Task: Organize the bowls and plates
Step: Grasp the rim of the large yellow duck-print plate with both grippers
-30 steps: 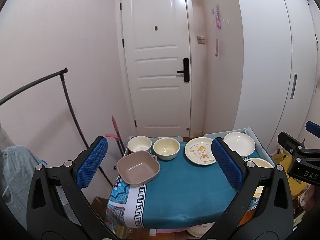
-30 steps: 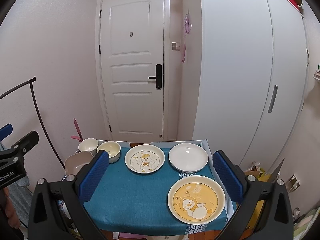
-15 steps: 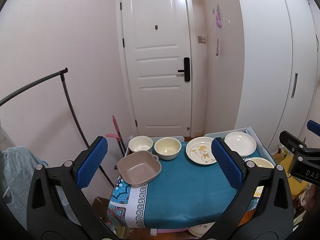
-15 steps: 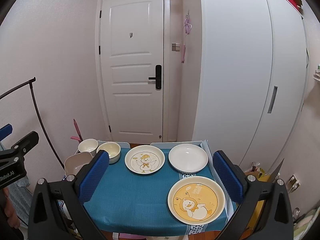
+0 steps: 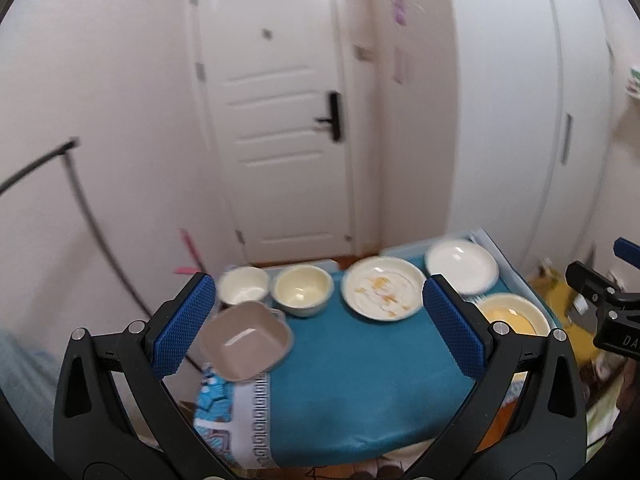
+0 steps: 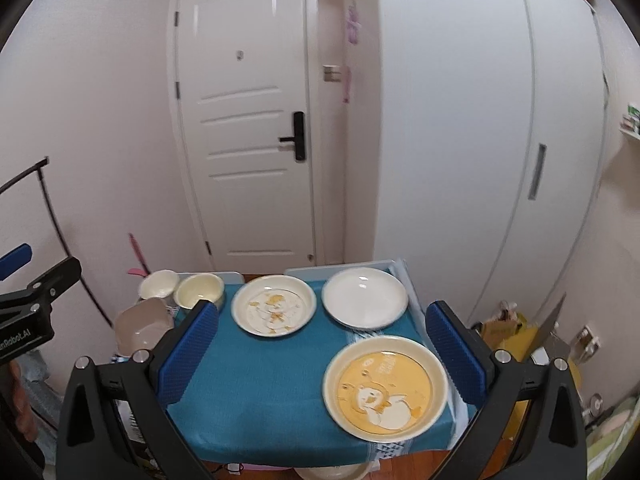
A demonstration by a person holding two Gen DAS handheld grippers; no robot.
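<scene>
On a small table with a teal cloth (image 5: 352, 364) stand a square brown bowl (image 5: 245, 342), a white bowl (image 5: 244, 286), a cream bowl (image 5: 303, 290), a duck-print plate (image 5: 382, 289), a plain white plate (image 5: 461, 266) and a yellow plate (image 6: 385, 387). My left gripper (image 5: 320, 326) is open and empty, above the table's near half. My right gripper (image 6: 322, 354) is open and empty, above the cloth (image 6: 272, 376) left of the yellow plate. The plates also show in the right wrist view: duck plate (image 6: 274, 305), white plate (image 6: 365, 298).
A white door (image 6: 244, 120) is behind the table, a white wardrobe (image 6: 500, 140) to the right. A black curved rack (image 5: 80, 200) stands at the left. Bags and clutter (image 6: 516, 332) lie on the floor at the right.
Both grippers have moved forward and down toward the table, so the dishes look larger. The left view has swung a little rightward and is blurred. No dish has moved.
</scene>
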